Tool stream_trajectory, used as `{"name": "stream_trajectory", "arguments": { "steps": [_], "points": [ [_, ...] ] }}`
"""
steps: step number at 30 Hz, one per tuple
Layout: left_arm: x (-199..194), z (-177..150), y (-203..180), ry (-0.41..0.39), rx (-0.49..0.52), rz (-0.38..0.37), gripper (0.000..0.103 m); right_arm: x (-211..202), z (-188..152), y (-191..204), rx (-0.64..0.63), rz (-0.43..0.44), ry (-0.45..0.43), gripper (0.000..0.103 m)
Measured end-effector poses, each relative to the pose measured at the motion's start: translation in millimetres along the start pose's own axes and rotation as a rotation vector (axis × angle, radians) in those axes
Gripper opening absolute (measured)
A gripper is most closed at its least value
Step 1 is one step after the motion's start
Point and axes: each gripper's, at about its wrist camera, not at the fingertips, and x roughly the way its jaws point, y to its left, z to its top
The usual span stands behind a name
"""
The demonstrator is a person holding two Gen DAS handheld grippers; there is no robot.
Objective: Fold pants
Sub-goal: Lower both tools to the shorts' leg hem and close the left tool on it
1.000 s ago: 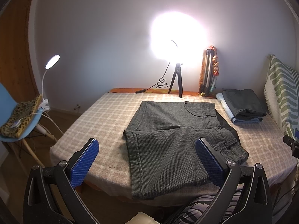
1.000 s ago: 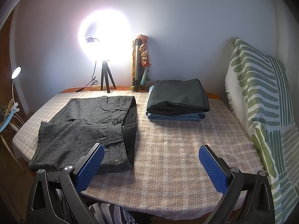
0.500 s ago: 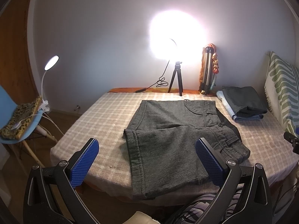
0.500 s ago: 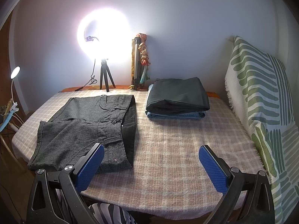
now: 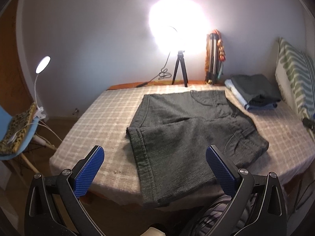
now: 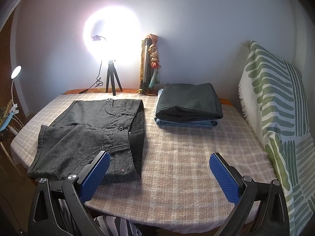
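Hovering off the near edge of the bed point(image 6: 177, 177), both grippers are standing with jaws spread wide and holding nothing. The left gripper point(image 5: 154, 169) is facing the pants point(image 5: 189, 133), which are lying flat toward the bed's left side with one leg overhanging the near edge, giving access to the hem. The right gripper point(image 6: 158, 174) is facing bare blanket beside the waistband. Folded clothes point(image 6: 189, 106) are sitting at the far edge, probably as the finished stack.
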Motion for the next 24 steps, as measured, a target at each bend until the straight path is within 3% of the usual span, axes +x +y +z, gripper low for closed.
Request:
{"name": "stream_trajectory", "arguments": {
  "steps": [5,9,12,16,18,24],
  "points": [
    [11.5,-6.9,10.8,0.037,0.011,-0.030,0.102,7.5,1.1,3.6,-0.034,-0.004,0.008,0.102],
    [21.4,-16.5,14.7,0.070,0.057,-0.087,0.091,16.8,-0.6,6.4,-0.075,0.058,0.008,0.102],
    [30.1,-26.1,14.2,0.106,0.114,-0.117,0.079,26.5,-5.8,17.8,-0.194,0.128,0.003,0.101],
    [42.2,-41.8,12.9,0.171,0.181,-0.181,0.071,42.0,-21.1,44.4,-0.442,0.209,0.018,0.100],
    [48.6,-52.8,9.2,0.210,0.232,-0.211,0.062,51.5,-29.2,55.1,-0.532,0.240,0.055,0.093],
    [63.6,-83.3,-9.7,0.280,0.392,-0.241,0.055,83.7,-49.1,81.9,-0.710,0.321,0.162,0.082]
  ]
}}
